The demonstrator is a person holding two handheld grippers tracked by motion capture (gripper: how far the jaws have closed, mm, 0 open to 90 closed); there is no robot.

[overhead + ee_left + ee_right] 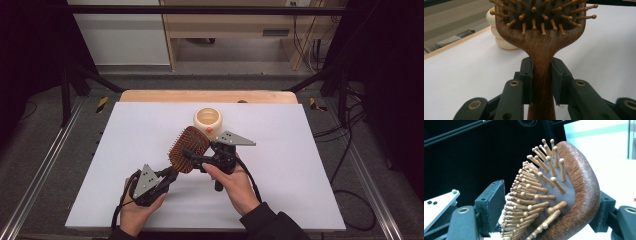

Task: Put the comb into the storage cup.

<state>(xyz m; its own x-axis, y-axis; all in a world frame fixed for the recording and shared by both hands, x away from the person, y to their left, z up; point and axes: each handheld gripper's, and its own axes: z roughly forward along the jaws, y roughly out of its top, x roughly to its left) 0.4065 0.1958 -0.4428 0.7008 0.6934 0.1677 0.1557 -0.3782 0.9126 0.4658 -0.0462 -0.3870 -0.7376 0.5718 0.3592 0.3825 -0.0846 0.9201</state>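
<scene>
A wooden brush (189, 149) is held above the table (125, 150) at frame centre, its handle pinched by the left gripper (162, 179) at lower left. The right gripper (192, 159) straddles the brush head, one pad seemingly against the back, the other just short of the bristles, jaws part-spread. A cream bowl (208, 120) sits just behind.

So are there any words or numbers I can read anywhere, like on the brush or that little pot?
None can be read.
Hairbrush: plain wood, no lettering.
Cream pot: an orange mark on its side, too small to tell.
Grey label on the far cabinet: too blurred to read.
</scene>
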